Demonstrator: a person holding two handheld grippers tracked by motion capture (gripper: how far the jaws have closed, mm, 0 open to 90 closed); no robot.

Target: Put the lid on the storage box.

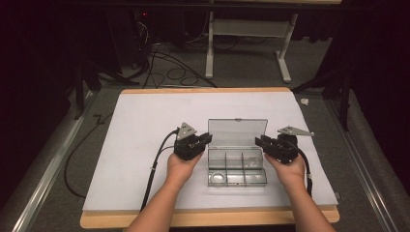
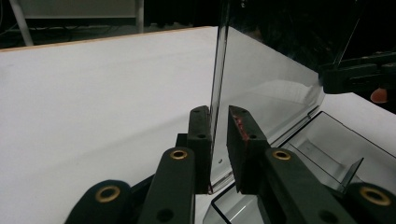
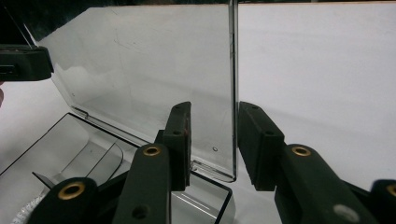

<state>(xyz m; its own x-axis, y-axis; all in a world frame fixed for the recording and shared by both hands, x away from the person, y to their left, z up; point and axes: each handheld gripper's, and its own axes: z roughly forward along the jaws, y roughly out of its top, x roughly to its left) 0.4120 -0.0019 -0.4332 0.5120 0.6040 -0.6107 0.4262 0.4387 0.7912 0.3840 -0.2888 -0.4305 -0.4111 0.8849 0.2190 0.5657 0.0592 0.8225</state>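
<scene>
Two grippers are set at the opposite short edges of the raised lid of a clear compartment box, which lies near the middle of the white table. The lid is stood upright on its hinge, so the opening appears largely done; whether it is meant to be swung further back or shut again cannot be told. The box's compartments look empty. The left gripper is held low beside the box, forearm angled inward; its jaws straddle the lid's edge, one pad close against it and a gap at the other, so no firm clamp is seen. The right gripper mirrors this pose, its jaws straddling the far edge with clear gaps, released.
</scene>
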